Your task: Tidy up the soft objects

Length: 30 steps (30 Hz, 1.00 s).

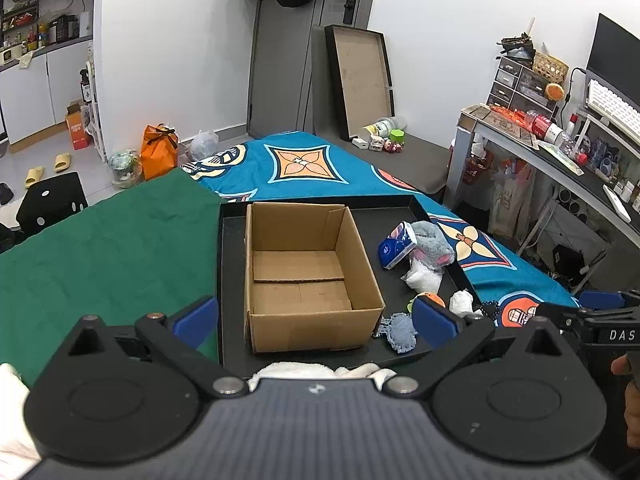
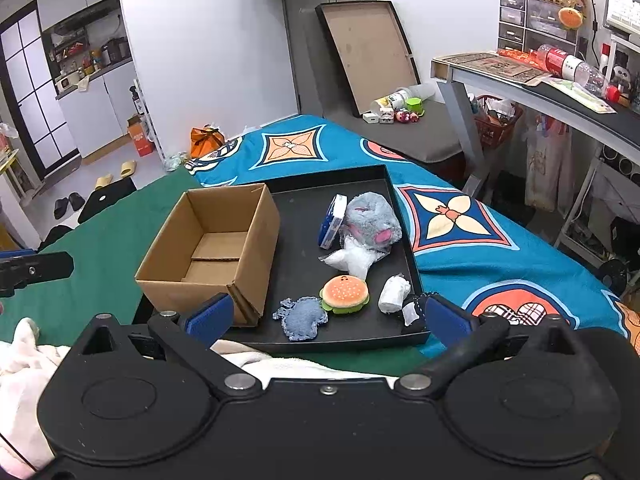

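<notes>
Left wrist view: the left gripper [image 1: 316, 318] sits low in the frame, its blue fingers spread wide and holding nothing. Between them, at centre, stands an open cardboard box [image 1: 308, 272] with nothing inside, resting in the left part of a black tray [image 1: 232, 280]. Right of the box lie the soft things — a blue tissue pack [image 1: 396, 246] leaning on a grey plush toy [image 1: 434, 240], a white plastic bag [image 1: 422, 278] below them, and a blue knitted piece [image 1: 400, 330] near the tray's lower edge. At the right edge the right gripper [image 1: 600, 312] shows only in part.

Right wrist view: the right gripper [image 2: 328, 316] is also spread open and empty. The cardboard box [image 2: 212, 256] is left of centre in the black tray [image 2: 296, 264]. To its right lie the tissue pack [image 2: 332, 222], the grey plush toy [image 2: 372, 220], the white plastic bag [image 2: 350, 260], a hamburger plush [image 2: 344, 294], the knitted piece [image 2: 300, 318] and a white roll [image 2: 394, 294] — all on the tray floor, outside the box.
</notes>
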Each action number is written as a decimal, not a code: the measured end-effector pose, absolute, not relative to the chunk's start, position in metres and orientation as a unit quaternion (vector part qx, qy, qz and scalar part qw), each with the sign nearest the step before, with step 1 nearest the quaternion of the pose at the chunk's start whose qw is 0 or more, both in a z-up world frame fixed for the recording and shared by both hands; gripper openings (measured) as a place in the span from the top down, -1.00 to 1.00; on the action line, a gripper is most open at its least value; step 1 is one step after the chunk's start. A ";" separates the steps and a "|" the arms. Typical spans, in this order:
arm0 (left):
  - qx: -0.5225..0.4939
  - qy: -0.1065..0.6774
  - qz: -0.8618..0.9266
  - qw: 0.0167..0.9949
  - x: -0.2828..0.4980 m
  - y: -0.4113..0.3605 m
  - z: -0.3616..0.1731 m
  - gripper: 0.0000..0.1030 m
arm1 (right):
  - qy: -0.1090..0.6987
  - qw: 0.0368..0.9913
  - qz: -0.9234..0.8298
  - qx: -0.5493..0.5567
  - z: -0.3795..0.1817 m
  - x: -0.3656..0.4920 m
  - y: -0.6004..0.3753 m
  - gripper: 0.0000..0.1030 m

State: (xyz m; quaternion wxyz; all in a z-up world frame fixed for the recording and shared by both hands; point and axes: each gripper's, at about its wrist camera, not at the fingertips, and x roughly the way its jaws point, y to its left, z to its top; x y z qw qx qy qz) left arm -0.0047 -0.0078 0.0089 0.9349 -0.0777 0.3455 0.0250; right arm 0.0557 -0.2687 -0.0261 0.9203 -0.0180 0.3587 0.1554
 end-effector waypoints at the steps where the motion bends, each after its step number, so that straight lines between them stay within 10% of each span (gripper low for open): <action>1: -0.078 0.345 0.025 0.935 -0.005 -0.008 0.009 -0.99 | 0.358 0.920 0.155 -0.018 -0.026 0.056 -0.268 -1.00; 30: -0.093 0.343 0.028 0.934 -0.004 0.003 0.004 -0.99 | 0.356 0.923 0.144 -0.032 -0.024 0.053 -0.263 -1.00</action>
